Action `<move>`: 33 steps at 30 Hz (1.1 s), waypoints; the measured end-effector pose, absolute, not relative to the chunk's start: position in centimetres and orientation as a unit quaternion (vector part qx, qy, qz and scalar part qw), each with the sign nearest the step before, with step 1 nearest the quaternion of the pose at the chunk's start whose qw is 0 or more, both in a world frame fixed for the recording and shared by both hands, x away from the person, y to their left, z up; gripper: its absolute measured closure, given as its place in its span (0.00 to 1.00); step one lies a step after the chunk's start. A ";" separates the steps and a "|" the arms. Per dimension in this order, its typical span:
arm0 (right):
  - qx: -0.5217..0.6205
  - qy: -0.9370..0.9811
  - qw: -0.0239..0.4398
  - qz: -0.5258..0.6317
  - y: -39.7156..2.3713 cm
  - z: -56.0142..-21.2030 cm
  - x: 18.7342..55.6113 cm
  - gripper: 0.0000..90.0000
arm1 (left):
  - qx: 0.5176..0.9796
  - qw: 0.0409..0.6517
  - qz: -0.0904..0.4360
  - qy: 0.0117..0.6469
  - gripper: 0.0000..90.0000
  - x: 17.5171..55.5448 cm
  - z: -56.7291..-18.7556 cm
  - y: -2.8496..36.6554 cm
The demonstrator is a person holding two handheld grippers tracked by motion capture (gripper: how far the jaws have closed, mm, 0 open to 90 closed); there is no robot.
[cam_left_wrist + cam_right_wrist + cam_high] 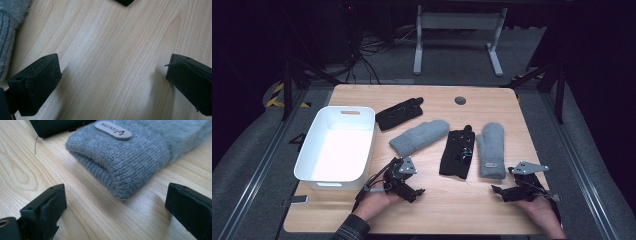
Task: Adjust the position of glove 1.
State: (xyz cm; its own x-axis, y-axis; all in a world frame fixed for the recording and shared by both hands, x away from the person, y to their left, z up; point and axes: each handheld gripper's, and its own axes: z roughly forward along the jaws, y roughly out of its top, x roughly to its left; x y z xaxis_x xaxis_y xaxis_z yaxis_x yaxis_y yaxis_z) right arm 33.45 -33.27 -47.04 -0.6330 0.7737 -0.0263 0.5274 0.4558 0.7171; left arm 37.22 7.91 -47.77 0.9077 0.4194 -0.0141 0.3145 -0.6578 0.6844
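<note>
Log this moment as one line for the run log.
left gripper: open, over bare table | right gripper: open, facing cuff of grey mitten, not touching | white bin: empty

Two grey mittens (491,150) (419,136), two black gloves (457,152) (399,113), white bin (307,145), pale wood-grain table (452,210)

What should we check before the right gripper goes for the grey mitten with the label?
1. Right gripper open, nothing between the jaws: ok.
2. Knitted cuff of the grey fleece mitten with the label faces the gripper, apart from the jaws: ok.
3. Left gripper open over bare wooden table: ok.
4. White plastic bin open on top: ok.
5. Black glove clear of the mitten: cannot tell.
</note>
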 end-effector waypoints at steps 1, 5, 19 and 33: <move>0.390 0.834 0.178 0.347 -33.3 -47.0 33.4 0.04 | 0.907 0.361 0.073 0.203 0.00 37.2 -47.8 7.9; 0.388 0.836 0.173 0.347 -33.5 -46.9 33.4 0.06 | 0.906 0.362 0.075 0.208 0.00 37.2 -47.8 7.8; 0.363 0.834 0.162 0.382 -34.4 -42.5 34.1 0.67 | 0.904 0.363 0.076 0.213 0.00 37.1 -47.8 7.8; 0.358 0.843 0.150 0.372 -33.1 -41.9 38.6 1.00 | 0.905 0.360 0.075 0.214 0.00 37.1 -47.8 7.8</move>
